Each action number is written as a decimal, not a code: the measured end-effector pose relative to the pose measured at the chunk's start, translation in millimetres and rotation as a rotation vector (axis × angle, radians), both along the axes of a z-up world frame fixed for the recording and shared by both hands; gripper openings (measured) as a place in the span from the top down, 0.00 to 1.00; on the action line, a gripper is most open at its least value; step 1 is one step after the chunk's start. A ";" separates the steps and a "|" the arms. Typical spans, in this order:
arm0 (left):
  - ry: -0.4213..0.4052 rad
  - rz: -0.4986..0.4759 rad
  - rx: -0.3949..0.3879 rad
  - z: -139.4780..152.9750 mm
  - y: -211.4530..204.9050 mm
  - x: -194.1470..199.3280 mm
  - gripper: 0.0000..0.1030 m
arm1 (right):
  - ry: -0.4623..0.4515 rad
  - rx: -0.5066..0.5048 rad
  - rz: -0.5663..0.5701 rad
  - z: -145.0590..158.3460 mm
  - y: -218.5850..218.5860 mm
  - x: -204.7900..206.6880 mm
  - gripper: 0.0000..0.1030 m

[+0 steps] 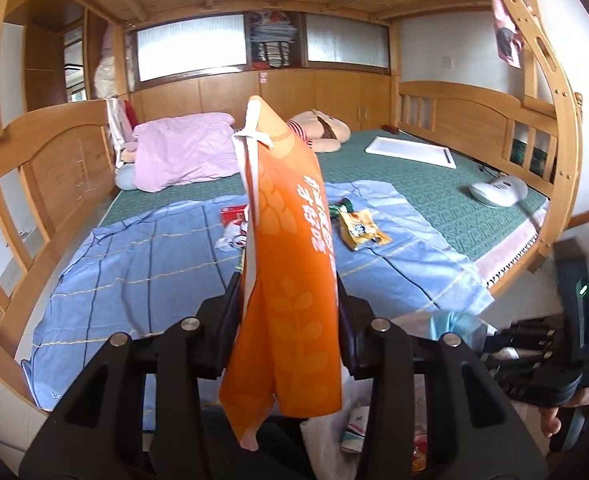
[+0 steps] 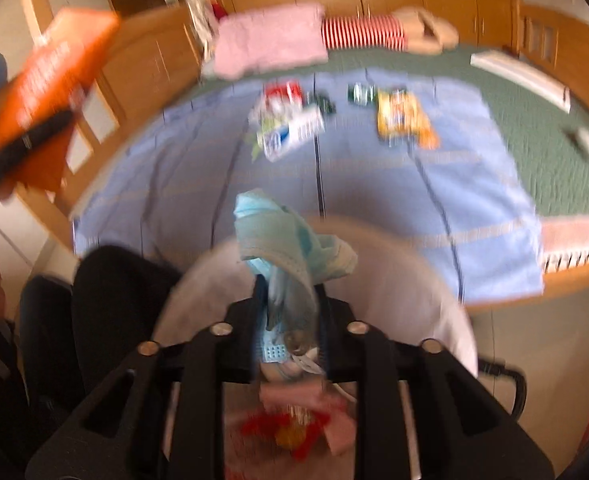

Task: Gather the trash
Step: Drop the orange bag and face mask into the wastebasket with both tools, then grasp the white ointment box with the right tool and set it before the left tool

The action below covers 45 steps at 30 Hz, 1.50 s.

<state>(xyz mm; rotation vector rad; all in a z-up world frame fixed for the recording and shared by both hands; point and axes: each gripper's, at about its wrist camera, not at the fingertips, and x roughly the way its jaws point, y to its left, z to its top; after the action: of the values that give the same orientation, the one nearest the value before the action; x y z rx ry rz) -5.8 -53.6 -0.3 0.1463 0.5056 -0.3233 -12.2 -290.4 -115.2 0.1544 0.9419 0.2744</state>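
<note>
Left gripper (image 1: 290,312) clamps orange wrapper (image 1: 286,264); right gripper (image 2: 290,316) pinches face mask (image 2: 290,236)

Right wrist view motion-blurred — wrappers (image 2: 290,120) on bed unreadable.

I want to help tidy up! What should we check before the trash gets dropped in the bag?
1. Left gripper pinches the tall orange snack wrapper: ok.
2. Right gripper pinches the crumpled light-blue face mask: ok.
3. Mask above the white trash bag's rim: ok.
4. Orange wrapper above the bag: cannot tell.
5. Bed clear of trash: not ok, yellow snack packet on the blue checked sheet.
</note>
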 end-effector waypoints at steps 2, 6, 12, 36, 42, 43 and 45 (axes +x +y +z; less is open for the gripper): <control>0.009 -0.021 0.005 -2.2 -5.7 -1.8 0.59 | 0.007 -0.005 -0.012 -1.2 -4.3 -4.6 0.41; 0.068 -0.108 -0.015 -10.1 -15.4 -2.8 0.59 | -0.102 0.098 -0.157 21.1 -42.7 -13.6 0.36; 0.284 -0.407 -0.109 -37.9 -31.7 2.3 0.57 | -0.244 0.206 -0.372 47.0 -91.0 -25.7 0.34; 0.072 0.231 0.107 -71.6 96.5 167.8 0.15 | -0.095 0.165 -0.193 33.2 6.6 165.0 0.34; 0.022 0.299 0.074 -82.7 122.0 179.6 0.14 | 0.075 0.128 -0.211 -16.4 70.1 284.1 0.34; 0.023 0.303 0.070 -84.8 126.6 179.3 0.14 | 0.103 0.115 -0.234 -28.0 77.2 303.7 0.34; 0.035 0.307 0.067 -88.6 133.2 181.4 0.14 | 0.139 0.080 -0.278 -46.9 85.7 330.7 0.34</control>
<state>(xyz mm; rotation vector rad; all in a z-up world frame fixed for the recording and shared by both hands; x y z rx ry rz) 175.6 79.6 -88.9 0.1263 0.5656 -0.0091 318.5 -204.8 -162.1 0.3784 1.0345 0.0442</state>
